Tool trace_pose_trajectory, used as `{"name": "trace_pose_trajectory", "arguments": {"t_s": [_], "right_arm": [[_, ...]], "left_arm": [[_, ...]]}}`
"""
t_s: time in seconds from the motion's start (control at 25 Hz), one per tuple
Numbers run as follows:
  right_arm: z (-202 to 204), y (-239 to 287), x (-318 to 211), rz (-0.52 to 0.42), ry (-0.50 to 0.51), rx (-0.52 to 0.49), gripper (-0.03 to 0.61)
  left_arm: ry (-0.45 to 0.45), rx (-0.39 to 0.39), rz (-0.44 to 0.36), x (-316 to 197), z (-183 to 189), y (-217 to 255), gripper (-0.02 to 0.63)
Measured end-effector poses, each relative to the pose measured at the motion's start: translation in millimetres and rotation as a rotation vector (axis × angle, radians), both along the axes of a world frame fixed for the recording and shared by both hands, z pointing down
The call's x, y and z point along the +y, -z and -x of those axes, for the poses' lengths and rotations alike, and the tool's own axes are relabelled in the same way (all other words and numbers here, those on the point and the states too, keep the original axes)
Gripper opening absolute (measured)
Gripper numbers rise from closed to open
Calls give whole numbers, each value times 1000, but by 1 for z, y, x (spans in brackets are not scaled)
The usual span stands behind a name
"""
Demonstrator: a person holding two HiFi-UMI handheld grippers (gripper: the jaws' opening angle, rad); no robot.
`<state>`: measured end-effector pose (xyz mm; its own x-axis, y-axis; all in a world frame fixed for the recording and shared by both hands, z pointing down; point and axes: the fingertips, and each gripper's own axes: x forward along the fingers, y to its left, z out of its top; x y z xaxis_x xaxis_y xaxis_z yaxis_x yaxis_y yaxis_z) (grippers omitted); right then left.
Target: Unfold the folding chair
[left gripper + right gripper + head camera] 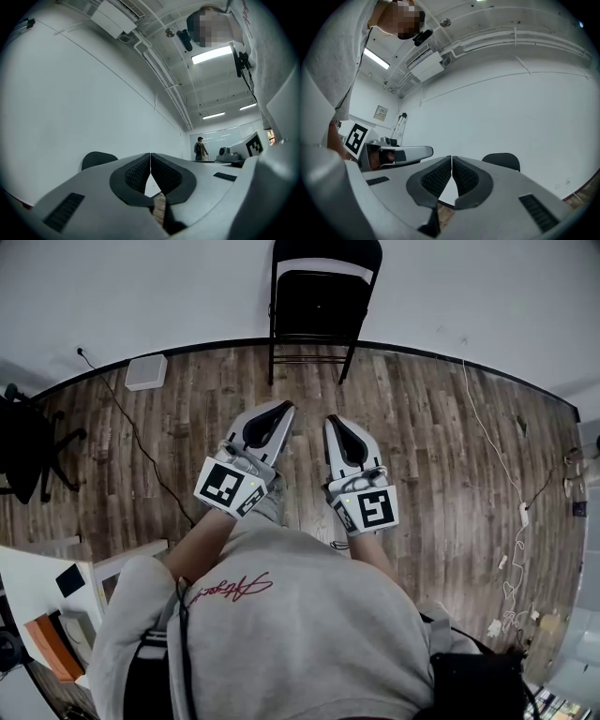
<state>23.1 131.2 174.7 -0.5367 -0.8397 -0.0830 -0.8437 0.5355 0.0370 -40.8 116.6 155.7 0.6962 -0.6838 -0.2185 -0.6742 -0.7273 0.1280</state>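
Observation:
A black folding chair point(319, 296) leans folded against the white wall at the top centre of the head view. My left gripper point(286, 407) and right gripper point(335, 418) are held side by side over the wooden floor, pointing at the chair and well short of it. Both are shut with nothing between the pads. In the left gripper view the shut left gripper point(150, 154) has the chair's back point(97, 159) to its left. In the right gripper view the shut right gripper point(452, 157) has the chair's back point(502, 161) to its right.
A white box point(146, 371) sits on the floor by the wall, with a black cable point(131, 427) running from it. A black office chair point(23, 446) stands at the left, a desk point(37, 596) at the lower left. A white cable point(497, 456) trails along the right. A person point(201, 149) stands far off.

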Motion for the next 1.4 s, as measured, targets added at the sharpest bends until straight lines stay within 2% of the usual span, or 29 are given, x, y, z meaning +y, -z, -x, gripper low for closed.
{"name": "trace_pose_trajectory", "arguments": {"t_s": [0.16, 0.32, 0.72, 0.84, 1.0, 1.24, 1.36, 1.4], "right_arm": [[-1, -5, -49, -4, 7, -15, 17], [2, -11, -123, -12, -6, -3, 17], [0, 3, -319, -38, -103, -6, 17], [-5, 0, -351, -29, -123, 8, 17], [-17, -15, -381, 15, -125, 39, 17], [-25, -38, -419, 58, -74, 104, 17], [-26, -60, -446, 81, -12, 182, 18], [-27, -70, -457, 93, 9, 231, 18]], "left_arm": [[12, 13, -12, -54, -1, -5, 17], [-17, 11, -10, -127, -3, -14, 17], [-87, -69, 1, -316, -11, -9, 17], [-69, -112, 23, -357, -11, -18, 18], [-38, -111, 87, -393, -9, -34, 18], [10, -132, 168, -430, -5, -55, 18], [39, -159, 179, -457, -1, -71, 22], [60, -177, 184, -469, 2, -79, 64]]}}
